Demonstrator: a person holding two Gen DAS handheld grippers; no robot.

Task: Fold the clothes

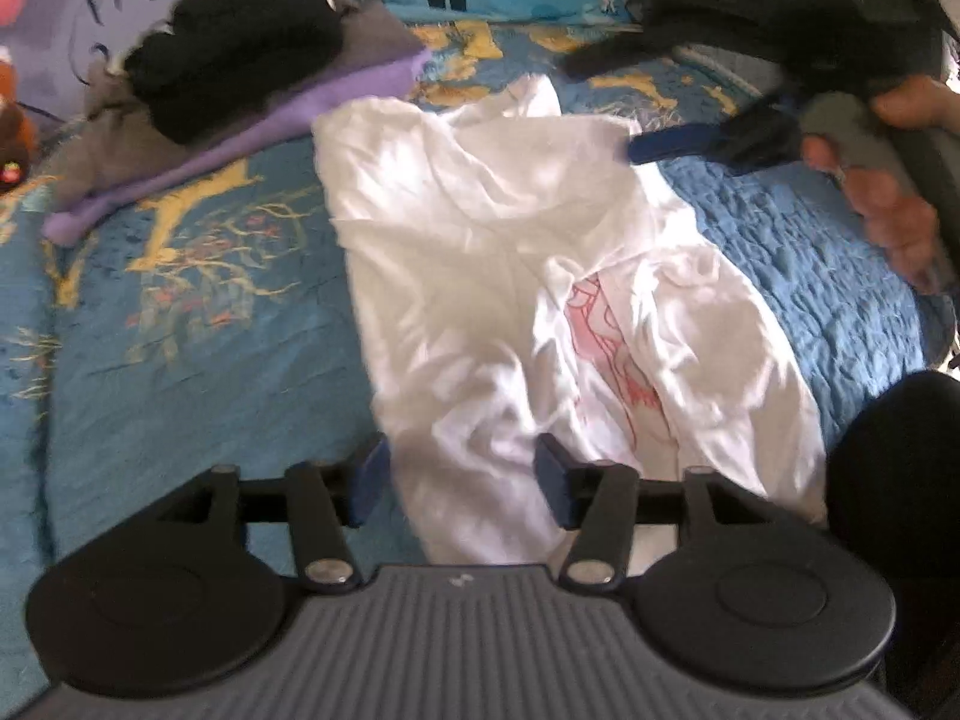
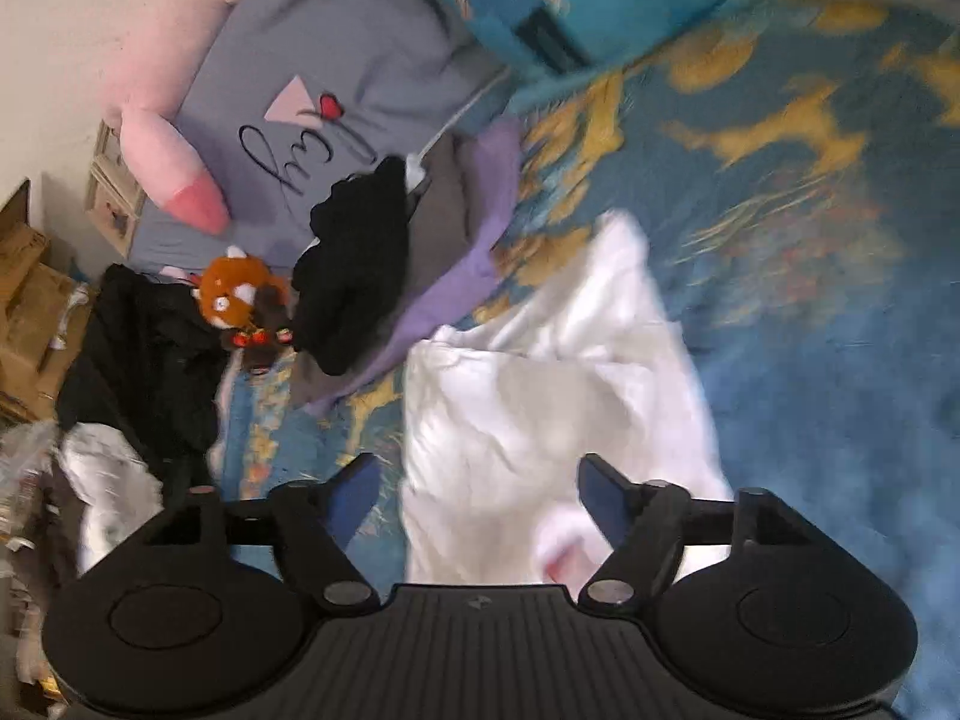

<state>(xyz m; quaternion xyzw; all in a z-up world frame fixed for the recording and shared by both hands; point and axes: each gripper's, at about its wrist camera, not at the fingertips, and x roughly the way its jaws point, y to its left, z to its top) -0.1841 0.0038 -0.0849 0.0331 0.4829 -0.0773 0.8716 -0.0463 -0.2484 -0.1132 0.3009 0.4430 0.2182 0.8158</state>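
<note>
A crumpled white T-shirt (image 1: 480,276) with a pink print (image 1: 600,324) lies on the blue patterned bedspread (image 1: 198,324). My left gripper (image 1: 462,480) hangs over the shirt's near end, open, with loose cloth lying between its blue pads and no pinch showing. In the left wrist view a hand (image 1: 888,204) holds the right gripper at the shirt's far right corner, one of its blue fingers (image 1: 672,144) over the cloth. In the right wrist view my right gripper (image 2: 480,498) is open above the white T-shirt (image 2: 540,396), gripping nothing.
A stack of folded black, grey and purple clothes (image 1: 240,78) sits at the far left of the bed. A black garment (image 1: 780,18) lies far right. Pillows (image 2: 336,90) and a plush toy (image 2: 234,294) line the head end. Cardboard boxes (image 2: 24,312) stand beside the bed.
</note>
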